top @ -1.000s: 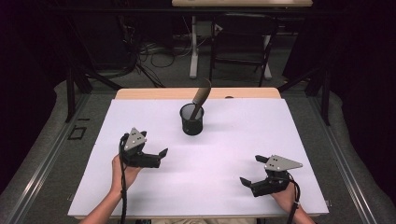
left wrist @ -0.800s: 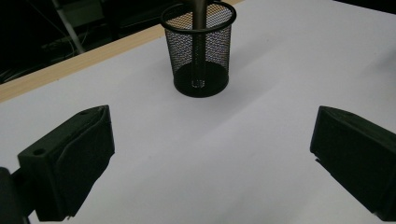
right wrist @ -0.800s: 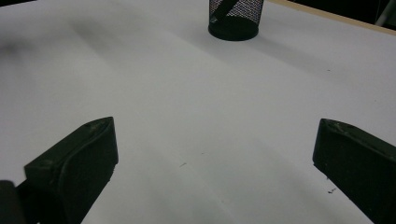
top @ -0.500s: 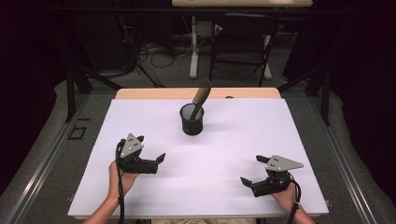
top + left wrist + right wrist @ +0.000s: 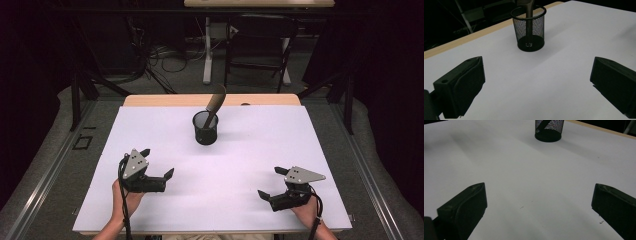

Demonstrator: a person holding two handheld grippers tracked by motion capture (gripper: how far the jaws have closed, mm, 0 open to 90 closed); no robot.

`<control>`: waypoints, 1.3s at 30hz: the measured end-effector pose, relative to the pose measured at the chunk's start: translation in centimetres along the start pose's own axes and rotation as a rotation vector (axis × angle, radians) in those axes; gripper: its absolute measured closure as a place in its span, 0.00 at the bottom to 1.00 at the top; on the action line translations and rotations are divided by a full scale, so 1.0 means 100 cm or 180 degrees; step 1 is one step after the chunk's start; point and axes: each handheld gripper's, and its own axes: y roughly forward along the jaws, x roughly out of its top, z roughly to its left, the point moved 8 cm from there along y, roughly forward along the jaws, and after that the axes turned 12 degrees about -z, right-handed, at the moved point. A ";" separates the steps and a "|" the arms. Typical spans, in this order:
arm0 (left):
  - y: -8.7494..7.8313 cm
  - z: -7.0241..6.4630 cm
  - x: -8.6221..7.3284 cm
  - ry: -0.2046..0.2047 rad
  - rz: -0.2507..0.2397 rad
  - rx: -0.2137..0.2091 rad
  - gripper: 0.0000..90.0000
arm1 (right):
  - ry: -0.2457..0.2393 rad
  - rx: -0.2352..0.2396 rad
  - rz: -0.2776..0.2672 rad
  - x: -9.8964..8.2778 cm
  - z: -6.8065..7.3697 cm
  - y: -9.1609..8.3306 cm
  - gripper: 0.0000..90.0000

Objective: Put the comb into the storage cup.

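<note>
Bench point(image 5: 150, 150) with white cover, wood edge at far side.
Black mesh cup point(image 5: 205, 128) stands upright on it near the far middle (dark tool point(image 5: 215, 104) leaning inside).

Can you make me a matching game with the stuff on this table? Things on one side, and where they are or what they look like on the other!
Things:
1. mesh cup
2. brush
3. left gripper
4. right gripper

Places or looks:
A. open, near the table's front right corner
B. stands in the cup and leans over its rim
C. black, at the far middle of the white table
D. open, near the table's front left

Pairs: 1-C, 2-B, 3-D, 4-A
</note>
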 end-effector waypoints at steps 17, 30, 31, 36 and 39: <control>-0.016 -0.003 -0.017 -0.0043 -0.0030 0.0051 0.00 | 0.0000 -0.0003 0.0021 0.000 0.001 0.000 0.00; -0.021 -0.005 -0.032 -0.0069 -0.0020 0.0074 0.00 | 0.0003 -0.0007 0.0037 0.000 0.001 -0.001 0.00; -0.022 -0.005 -0.033 -0.0069 -0.0016 0.0068 0.00 | 0.0009 -0.0012 0.0021 0.000 0.001 0.000 0.00; -0.024 -0.005 -0.038 -0.0061 -0.0013 0.0095 0.00 | 0.0017 -0.0011 0.0023 0.000 0.002 0.000 0.00; -0.025 -0.004 -0.039 -0.0066 -0.0026 0.0111 0.00 | 0.0014 -0.0001 0.0038 0.000 0.002 -0.001 0.00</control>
